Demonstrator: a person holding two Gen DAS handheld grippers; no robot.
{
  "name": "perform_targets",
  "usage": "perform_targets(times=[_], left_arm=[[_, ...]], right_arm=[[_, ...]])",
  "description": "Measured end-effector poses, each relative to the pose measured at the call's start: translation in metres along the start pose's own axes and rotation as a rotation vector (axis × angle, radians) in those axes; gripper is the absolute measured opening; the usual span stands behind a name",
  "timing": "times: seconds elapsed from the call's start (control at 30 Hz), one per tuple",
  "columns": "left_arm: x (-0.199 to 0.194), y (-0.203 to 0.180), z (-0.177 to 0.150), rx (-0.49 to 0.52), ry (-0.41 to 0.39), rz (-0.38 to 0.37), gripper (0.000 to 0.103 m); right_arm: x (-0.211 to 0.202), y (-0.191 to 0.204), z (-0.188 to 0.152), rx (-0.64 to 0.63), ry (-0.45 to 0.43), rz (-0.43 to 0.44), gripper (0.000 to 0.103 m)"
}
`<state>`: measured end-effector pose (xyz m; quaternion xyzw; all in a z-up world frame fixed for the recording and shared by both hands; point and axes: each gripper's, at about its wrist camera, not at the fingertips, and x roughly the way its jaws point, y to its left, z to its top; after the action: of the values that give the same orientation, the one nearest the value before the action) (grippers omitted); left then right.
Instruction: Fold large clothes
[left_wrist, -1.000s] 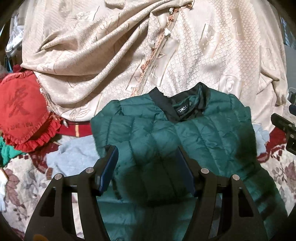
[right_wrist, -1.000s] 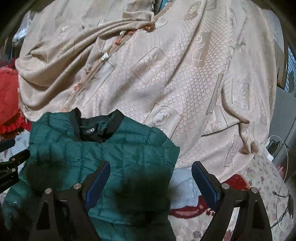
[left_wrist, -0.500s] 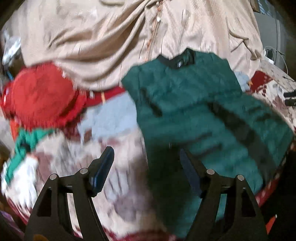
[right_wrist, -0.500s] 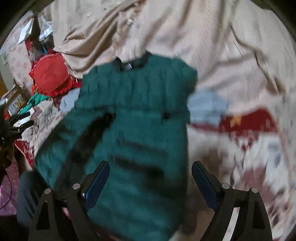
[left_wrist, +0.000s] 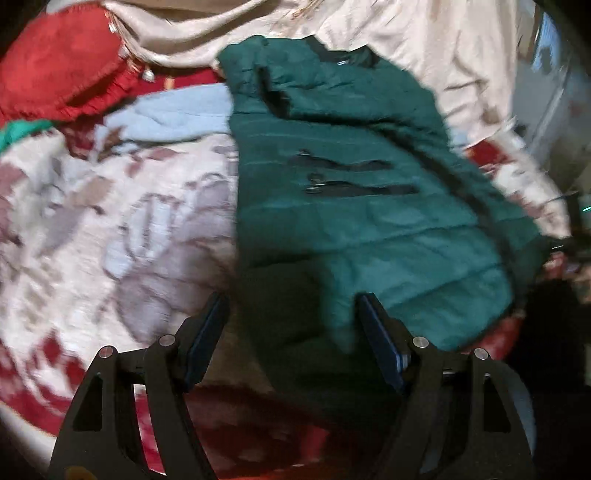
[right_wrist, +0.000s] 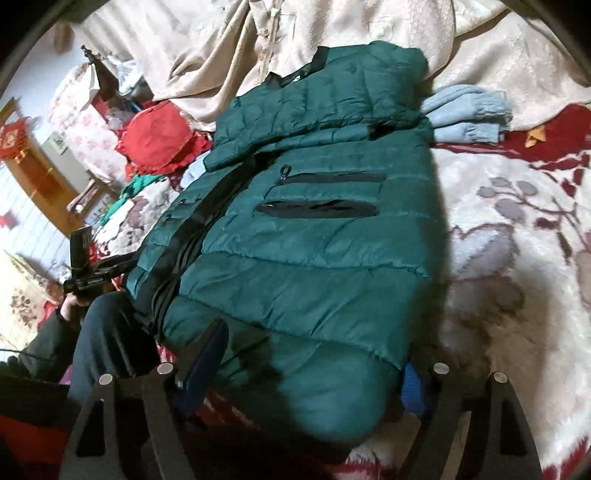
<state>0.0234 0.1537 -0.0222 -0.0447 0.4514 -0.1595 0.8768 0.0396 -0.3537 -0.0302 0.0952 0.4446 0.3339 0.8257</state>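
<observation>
Green jacket (right_wrist: 317, 236) is laid flat on the floral blanket (right_wrist: 517, 229) of the bed, collar (right_wrist: 295, 75) at the far end, hem toward both tools. Two black pocket zips (right_wrist: 325, 192) are seen on the upper panel; the front opening runs down one side.

Left tool (left_wrist: 291, 325): jaws held wide, at the jacket's near corner. The hem edge is seen between the fingers (left_wrist: 380, 343), but the pads are not pressed on it. Left view is motion-blurred, so contact cannot be confirmed.

Right tool (right_wrist: 314, 365): jaws are closing from wide, with the jacket's hem bulged up between them. The right pad is mostly hidden behind the fabric; no grip is shown.

No containers are seen. On the bed: a blue garment (right_wrist: 469, 114) is partly tucked under the jacket's shoulder, a red cushion (right_wrist: 155, 136) is beside it, and beige patterned cloth (right_wrist: 369, 26) is bunched behind the collar. The left tool is seen from the right view at the bed edge, held by a dark-sleeved hand (right_wrist: 70, 306).
</observation>
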Motion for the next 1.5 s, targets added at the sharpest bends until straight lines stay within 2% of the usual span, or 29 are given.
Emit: perform_targets(times=[0.07,0.17,0.33,0.4,0.47,0.6,0.73,0.83,0.87,0.9,0.93,0.97,1.0,1.07,1.17,1.2,1.23,1.3,1.4,1.43,1.47,1.5], left_arm=[[0.002,-0.001,-0.001,-0.03,0.001,-0.077,0.074],[0.008,-0.006,0.003,-0.024,0.0,-0.122,0.074],[0.017,0.002,0.012,-0.086,0.001,-0.183,0.074],[0.011,0.005,0.01,-0.073,-0.001,-0.186,0.074],[0.008,0.013,0.005,-0.051,0.01,-0.113,0.073],[0.013,0.015,0.007,-0.038,0.032,-0.128,0.073],[0.029,-0.005,0.021,0.008,0.051,-0.205,0.076],[0.018,-0.007,0.025,-0.009,-0.003,-0.222,0.076],[0.011,-0.004,0.025,-0.018,-0.041,-0.203,0.071],[0.009,-0.001,0.024,-0.027,-0.06,-0.172,0.055],[0.011,0.003,0.022,-0.046,-0.06,-0.117,0.045],[0.017,0.005,0.021,-0.067,-0.044,-0.097,0.035],[0.022,0.006,0.017,-0.084,-0.035,-0.101,0.031],[0.023,0.002,0.013,-0.085,-0.056,-0.09,0.031],[0.023,0.008,0.011,-0.129,-0.061,-0.117,0.034],[0.025,0.011,0.01,-0.141,-0.055,-0.117,0.047],[0.028,0.012,0.008,-0.149,-0.049,-0.137,0.051],[0.029,0.006,0.008,-0.131,-0.059,-0.149,0.064],[0.028,-0.007,0.011,-0.079,-0.045,-0.105,0.065],[0.027,-0.007,0.013,-0.081,-0.039,-0.103,0.058],[0.022,-0.006,0.015,-0.091,-0.046,-0.086,0.03],[0.015,-0.003,0.018,-0.099,-0.062,-0.066,0.016]], right_arm=[[0.0,-0.004,-0.001,0.001,-0.028,0.029,0.078],[0.002,-0.002,-0.001,-0.034,-0.053,0.036,0.077],[0.01,-0.003,0.003,-0.065,-0.069,0.02,0.077],[0.008,-0.002,0.0,-0.066,-0.074,0.036,0.077],[0.006,-0.001,-0.004,-0.075,-0.067,0.042,0.077],[0.007,-0.001,-0.003,-0.068,-0.068,0.04,0.077],[0.012,0.004,0.001,-0.086,-0.061,0.017,0.077],[0.007,0.005,-0.001,-0.089,-0.064,0.018,0.077],[0.006,0.006,-0.001,-0.095,-0.067,0.013,0.077],[0.006,0.007,0.0,-0.104,-0.07,0.005,0.076],[0.008,0.009,0.001,-0.114,-0.069,-0.011,0.074],[0.009,0.01,0.002,-0.121,-0.069,-0.028,0.067],[0.011,0.011,0.003,-0.128,-0.076,-0.04,0.058],[0.009,0.013,0.003,-0.147,-0.099,-0.052,0.048],[0.008,0.012,-0.001,-0.152,-0.114,-0.071,0.046],[0.011,0.01,-0.002,-0.154,-0.105,-0.078,0.046],[0.015,0.007,-0.003,-0.145,-0.099,-0.071,0.046],[0.016,0.004,-0.001,-0.128,-0.103,-0.06,0.046],[0.015,0.014,0.003,-0.17,-0.084,-0.107,0.045],[0.012,0.023,0.005,-0.208,-0.078,-0.14,0.043],[0.009,0.031,0.006,-0.242,-0.075,-0.165,0.038],[0.002,0.041,0.008,-0.276,-0.076,-0.191,0.033]])
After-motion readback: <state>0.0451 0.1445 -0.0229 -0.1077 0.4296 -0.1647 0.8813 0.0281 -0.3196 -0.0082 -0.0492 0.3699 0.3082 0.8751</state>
